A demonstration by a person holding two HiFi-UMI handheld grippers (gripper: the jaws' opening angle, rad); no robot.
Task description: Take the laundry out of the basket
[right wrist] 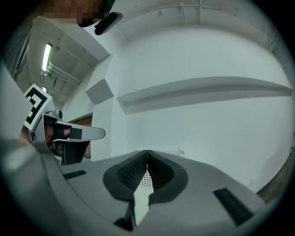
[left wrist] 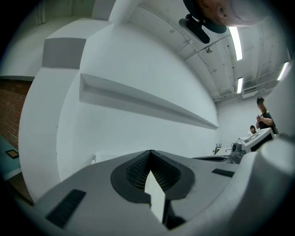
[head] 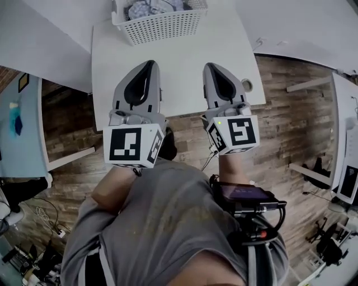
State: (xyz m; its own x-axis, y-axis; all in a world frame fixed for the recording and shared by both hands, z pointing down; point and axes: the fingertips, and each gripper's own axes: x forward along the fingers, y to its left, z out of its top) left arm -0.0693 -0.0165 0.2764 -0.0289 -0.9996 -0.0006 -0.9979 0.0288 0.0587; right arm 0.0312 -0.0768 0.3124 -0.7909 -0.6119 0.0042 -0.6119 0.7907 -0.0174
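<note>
1. The white table (head: pixel 184 84) carries the basket at its far edge. No garment lies on the bare top on the near side of the basket, so the task appears not yet begun.
2. The perforated white basket (head: pixel 162 25) is full, with the crumpled pale laundry (head: pixel 154 8) inside it.
3. The left gripper (head: pixel 150 62) and right gripper (head: pixel 211 66) hover side by side short of the basket, pointing toward it. Each has its jaws pressed together, empty.
4. What likely remains is everything: reaching the basket, spreading the jaws, pinching cloth and lifting it out.
5. Only the head view shows the laundry. The gripper views catch just a strip of the basket's holed wall beyond their closed tips. The left gripper view alone shows a person (left wrist: pixel 263 115) far to the basket's right.
</note>
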